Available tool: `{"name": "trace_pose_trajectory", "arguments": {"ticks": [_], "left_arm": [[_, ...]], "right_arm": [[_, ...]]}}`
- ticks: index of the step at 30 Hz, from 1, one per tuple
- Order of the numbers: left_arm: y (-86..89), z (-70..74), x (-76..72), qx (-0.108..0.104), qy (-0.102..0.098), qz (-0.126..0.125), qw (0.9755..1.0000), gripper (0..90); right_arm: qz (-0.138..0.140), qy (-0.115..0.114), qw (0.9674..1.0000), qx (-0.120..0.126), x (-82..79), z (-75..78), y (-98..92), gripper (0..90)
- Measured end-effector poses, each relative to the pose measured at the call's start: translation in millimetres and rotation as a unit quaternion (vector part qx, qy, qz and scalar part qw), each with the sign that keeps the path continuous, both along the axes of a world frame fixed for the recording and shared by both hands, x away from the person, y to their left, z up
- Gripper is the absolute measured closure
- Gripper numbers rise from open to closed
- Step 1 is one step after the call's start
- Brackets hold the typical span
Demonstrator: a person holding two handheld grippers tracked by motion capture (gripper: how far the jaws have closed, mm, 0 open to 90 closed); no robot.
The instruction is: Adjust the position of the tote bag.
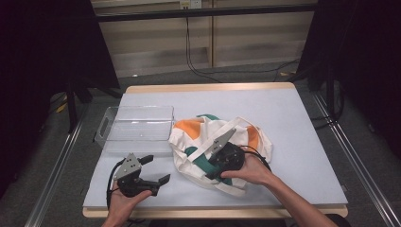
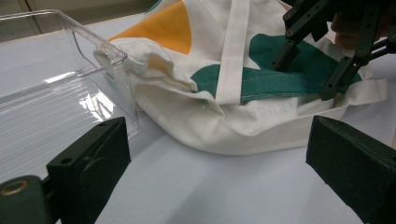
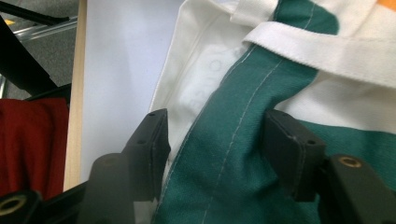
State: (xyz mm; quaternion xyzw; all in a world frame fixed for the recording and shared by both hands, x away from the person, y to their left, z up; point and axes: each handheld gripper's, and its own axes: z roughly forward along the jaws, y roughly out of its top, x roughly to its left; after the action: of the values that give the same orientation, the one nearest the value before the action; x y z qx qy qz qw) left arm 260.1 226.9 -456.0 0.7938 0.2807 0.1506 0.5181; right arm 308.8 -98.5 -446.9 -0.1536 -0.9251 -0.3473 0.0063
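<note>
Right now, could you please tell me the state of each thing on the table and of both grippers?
Cloth bag: lying crumpled on the table, straps loose across it.
Clear plastic bin: upright, empty, touching the bag's left edge.
Left gripper: open, nothing between its fingers, beside the bag.
Right gripper: open, fingers either side of a green fold of the bag, not pressing it.

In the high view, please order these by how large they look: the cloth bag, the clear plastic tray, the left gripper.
1. Cloth bag, the largest.
2. Clear plastic tray, somewhat smaller, though it lies farther from the camera.
3. Left gripper, clearly the smallest.
</note>
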Motion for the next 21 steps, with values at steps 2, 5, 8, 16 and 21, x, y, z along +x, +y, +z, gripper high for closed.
{"name": "trace_pose_trajectory", "arguments": {"ticks": [2,5,8,16,21], "left_arm": [[0.1,0.1,-0.1,0.0,0.0,0.0,1.0,6.2],[0.0,0.1,-0.1,0.0,0.0,-0.001,1.0,6.2],[-0.2,0.2,-0.2,0.003,0.0,-0.001,1.0,6.4],[-0.8,-0.5,0.2,0.0,0.004,-0.003,1.0,6.8],[0.1,-0.3,0.3,-0.001,0.003,-0.005,1.0,6.8]], "right_arm": [[-0.002,-0.002,1.0,-0.005,-0.4,-2.2,1.5,42.4],[-0.003,-0.003,1.0,-0.008,1.0,-6.4,2.1,44.8],[-0.005,-0.001,0.9999,-0.01,1.0,-10.1,2.9,46.3],[-0.019,-0.013,0.9993,-0.029,-0.3,-12.4,7.1,57.9],[-0.019,0.001,0.9996,-0.018,4.2,-11.9,4.6,64.4]]}}
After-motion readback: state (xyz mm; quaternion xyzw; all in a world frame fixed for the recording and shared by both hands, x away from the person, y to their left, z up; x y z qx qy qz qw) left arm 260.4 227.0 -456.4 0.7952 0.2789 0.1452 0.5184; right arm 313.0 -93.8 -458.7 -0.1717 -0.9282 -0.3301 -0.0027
